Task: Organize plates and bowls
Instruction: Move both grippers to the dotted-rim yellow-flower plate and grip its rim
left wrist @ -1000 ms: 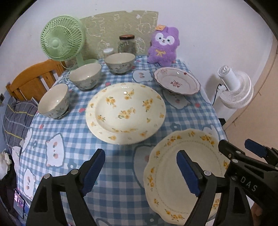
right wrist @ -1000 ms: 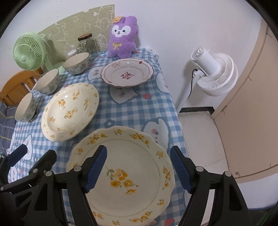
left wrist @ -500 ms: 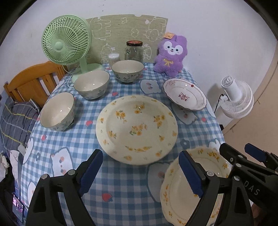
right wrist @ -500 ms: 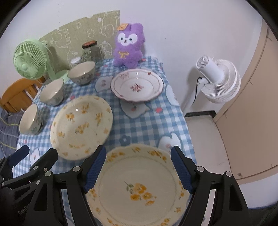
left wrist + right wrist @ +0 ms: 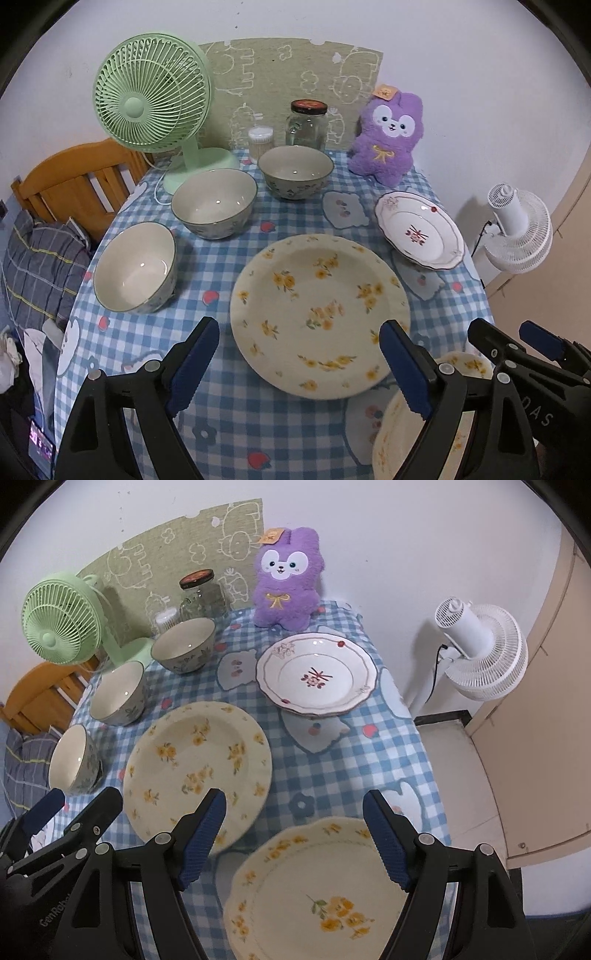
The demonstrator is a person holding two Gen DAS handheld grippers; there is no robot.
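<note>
Cream-yellow, flower-printed large plate (image 5: 319,314) lying mid-tabletop (image 5: 236,424) dead ahead between wide-open, empty left gripper (image 5: 299,365) fingers, scalloped plate (image 5: 317,893) likewise beneath wide-open, empty right gripper (image 5: 295,843), each nearest its own hand, bowls farther left.

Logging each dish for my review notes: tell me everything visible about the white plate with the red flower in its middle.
The white plate is a shallow dish, glossy like glazed ceramic, with a scalloped rim edged by a thin dark line. A red flower sprig marks its centre; small floral motifs and red dots sit on the rim. It lies upright and empty on the checked tablecloth, in front of the purple plush toy, apart from the other dishes. Nothing grips it.
</note>
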